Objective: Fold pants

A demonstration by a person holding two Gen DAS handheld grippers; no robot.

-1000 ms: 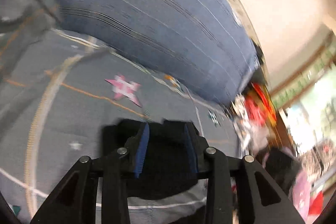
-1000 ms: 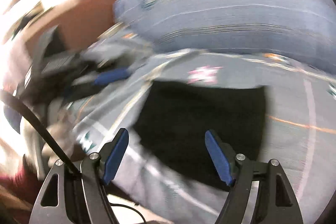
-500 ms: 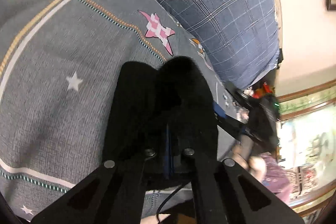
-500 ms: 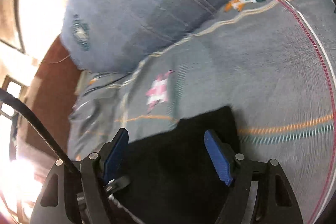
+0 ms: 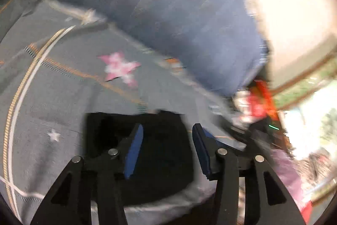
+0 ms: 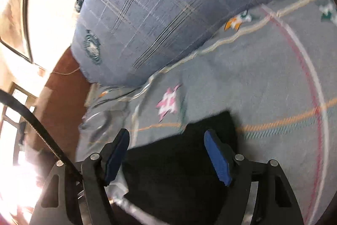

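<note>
The black pants [image 5: 164, 163] lie folded into a dark rectangle on the grey patterned bed sheet [image 5: 63, 98], close to the bed's near edge. My left gripper [image 5: 167, 140] hovers just over them; its jaws are opening and the blue pads stand apart without pinching the cloth. In the right wrist view the same pants [image 6: 179, 182] spread below my right gripper [image 6: 167, 154]. That gripper is open wide, with nothing pressed between its pads. The left wrist view is motion-blurred.
A big blue plaid pillow [image 6: 168, 3] lies across the bed behind the pants, also visible as the pillow [image 5: 179, 14]. A pink star print [image 6: 168, 102] marks the sheet. A black cable [image 6: 31, 119] crosses at left. Red clutter [image 5: 261, 98] sits beyond the bed's right side.
Half a second ago my left gripper was shut on a raised fold of the pants; now it is open and the cloth lies flat. The right gripper stayed open and rolled while shifting over the pants.
</note>
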